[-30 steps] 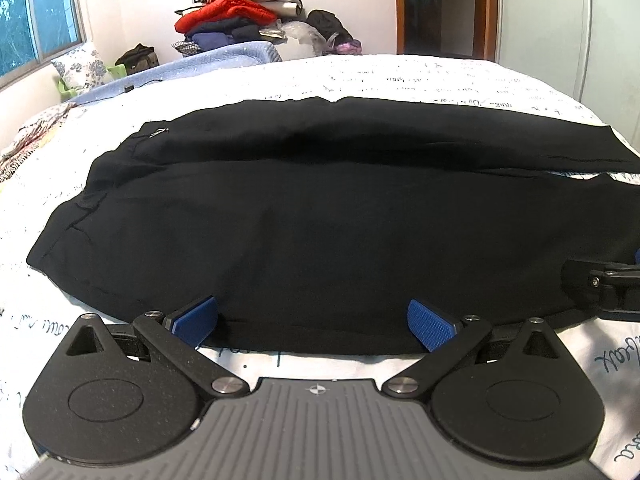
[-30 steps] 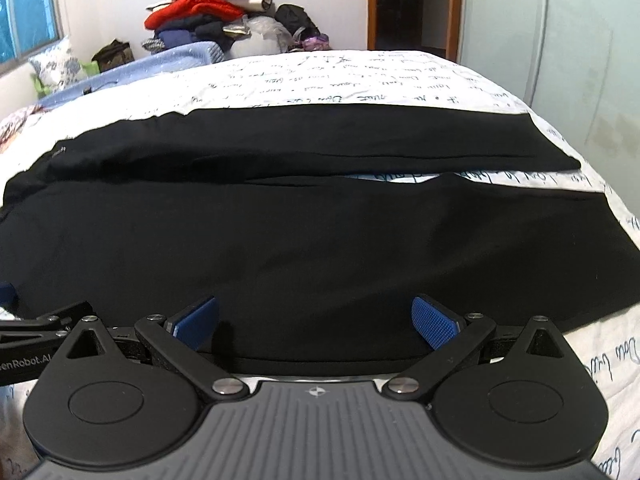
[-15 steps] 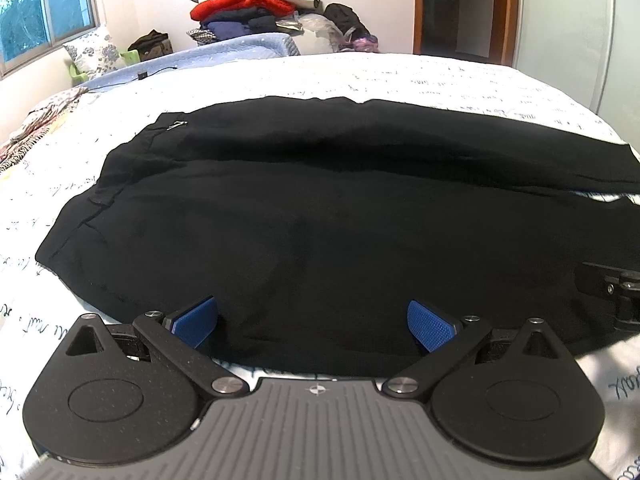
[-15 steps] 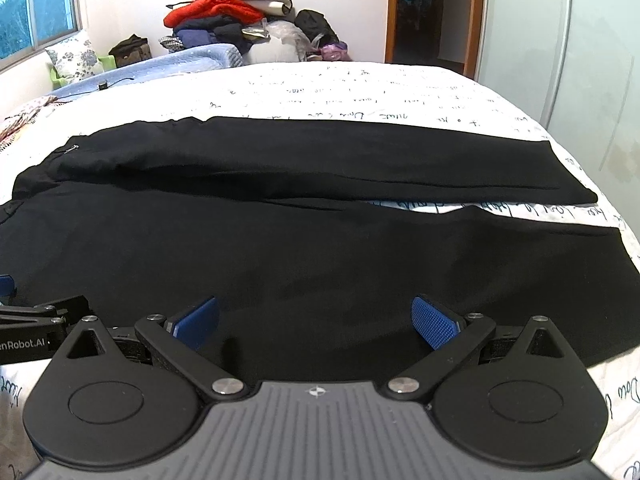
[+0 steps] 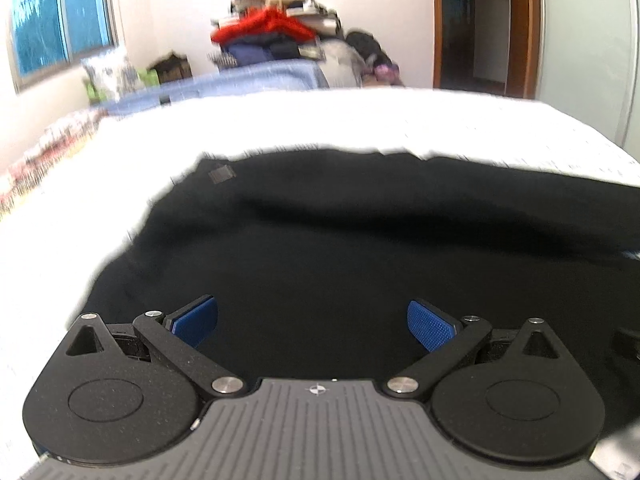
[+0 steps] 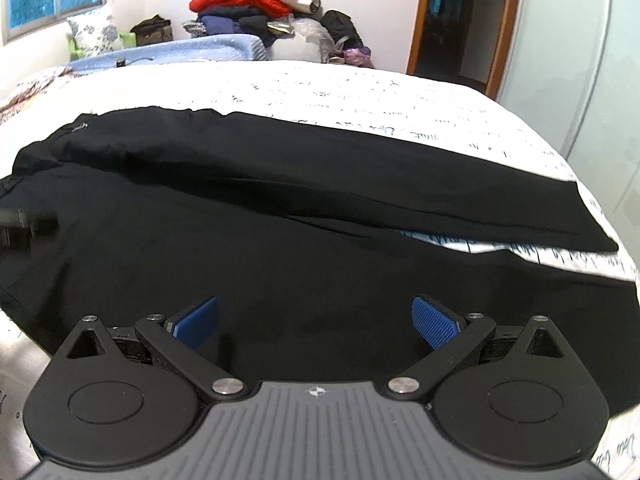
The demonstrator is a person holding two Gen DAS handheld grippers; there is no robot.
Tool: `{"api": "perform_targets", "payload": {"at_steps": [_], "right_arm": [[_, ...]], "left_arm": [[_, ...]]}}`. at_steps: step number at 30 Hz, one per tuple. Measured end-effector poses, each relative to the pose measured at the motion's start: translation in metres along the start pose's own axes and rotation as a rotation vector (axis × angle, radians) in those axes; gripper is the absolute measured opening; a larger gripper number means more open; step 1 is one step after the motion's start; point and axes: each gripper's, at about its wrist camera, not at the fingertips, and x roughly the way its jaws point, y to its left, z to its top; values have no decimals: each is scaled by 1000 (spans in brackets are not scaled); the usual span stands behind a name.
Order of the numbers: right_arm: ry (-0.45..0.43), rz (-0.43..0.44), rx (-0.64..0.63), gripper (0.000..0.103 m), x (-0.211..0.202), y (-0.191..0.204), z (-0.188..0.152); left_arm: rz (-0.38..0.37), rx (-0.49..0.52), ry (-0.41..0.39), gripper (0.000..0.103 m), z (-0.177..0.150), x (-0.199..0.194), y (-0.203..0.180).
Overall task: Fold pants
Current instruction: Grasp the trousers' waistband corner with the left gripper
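Note:
Black pants (image 5: 340, 240) lie spread flat across the white bed, waist to the left, both legs running right. In the right wrist view the pants (image 6: 280, 220) show a far leg and a near leg with a sliver of sheet between them near the hems. My left gripper (image 5: 312, 322) hangs open over the near leg by the waist end, blue pads wide apart, nothing between them. My right gripper (image 6: 316, 320) is open over the near leg further right, also holding nothing. The left view is motion-blurred.
The bed's white printed sheet (image 6: 360, 92) extends beyond the pants. A pile of clothes (image 6: 248, 4) sits at the far end with a blue cover (image 6: 180, 50) and a pillow (image 6: 94, 32). An open doorway (image 6: 460, 20) and a wardrobe stand at right.
Both grippers have moved forward from the near edge of the pants to over the fabric, and the view has tilted upward. Both stay open.

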Motion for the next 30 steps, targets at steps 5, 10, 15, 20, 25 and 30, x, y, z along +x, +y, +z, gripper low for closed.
{"api": "perform_targets", "payload": {"at_steps": [5, 10, 15, 20, 25, 30], "right_arm": [[-13, -3, -23, 103, 1, 5, 5], [2, -14, -56, 103, 5, 12, 7], [0, -23, -78, 103, 7, 19, 10], [-5, -36, -98, 103, 11, 25, 15], [13, -26, -88, 103, 17, 26, 15], [32, -22, -113, 103, 24, 31, 18]], "left_arm": [[63, -14, -100, 102, 43, 38, 65], [-156, -312, -33, 102, 83, 101, 156], [-372, -633, 98, 102, 92, 174, 222], [-400, -604, 195, 102, 98, 224, 236], [-481, -551, 191, 100, 107, 237, 230], [-616, -498, 178, 99, 117, 238, 211]]}}
